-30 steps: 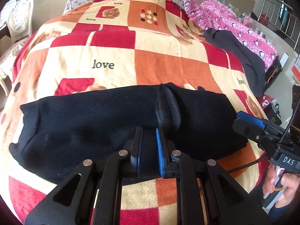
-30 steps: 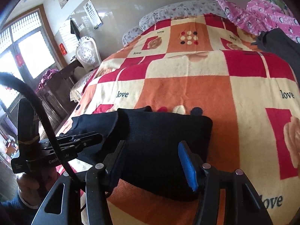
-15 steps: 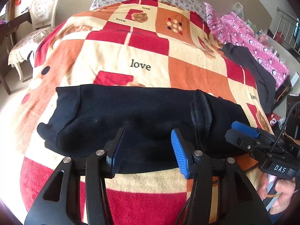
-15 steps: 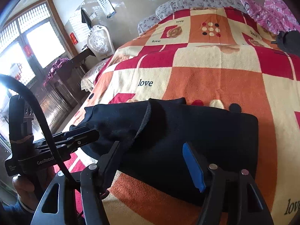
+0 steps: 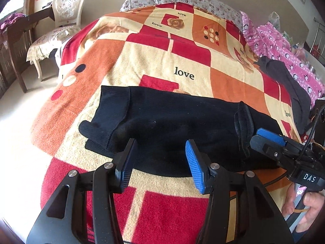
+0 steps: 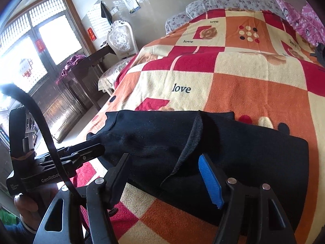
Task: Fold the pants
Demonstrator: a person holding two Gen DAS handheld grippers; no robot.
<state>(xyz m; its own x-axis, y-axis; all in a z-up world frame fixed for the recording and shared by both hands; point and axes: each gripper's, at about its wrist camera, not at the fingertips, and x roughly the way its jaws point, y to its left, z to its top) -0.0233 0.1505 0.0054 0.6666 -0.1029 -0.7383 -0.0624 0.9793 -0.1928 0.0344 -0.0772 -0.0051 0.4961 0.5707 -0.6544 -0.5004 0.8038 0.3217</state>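
The black pants (image 5: 172,126) lie folded lengthwise across the near part of the bed, with a cuff edge (image 5: 242,126) turned over on top toward the right. They also show in the right wrist view (image 6: 213,148). My left gripper (image 5: 160,160) is open and empty, just above the pants' near edge. My right gripper (image 6: 168,172) is open and empty, over the pants' near right part. The right gripper also shows in the left wrist view (image 5: 270,140), at the pants' right end.
The bed has a red, orange and cream checked blanket (image 5: 182,61). A dark grey garment (image 5: 290,85) and a pink quilt (image 5: 284,46) lie at the right. A white chair (image 5: 61,22) and a dark table (image 6: 85,69) stand left of the bed.
My left gripper has opened, letting go of the pants, and drawn back. My right gripper stayed open and also drew back. The pants lie still.
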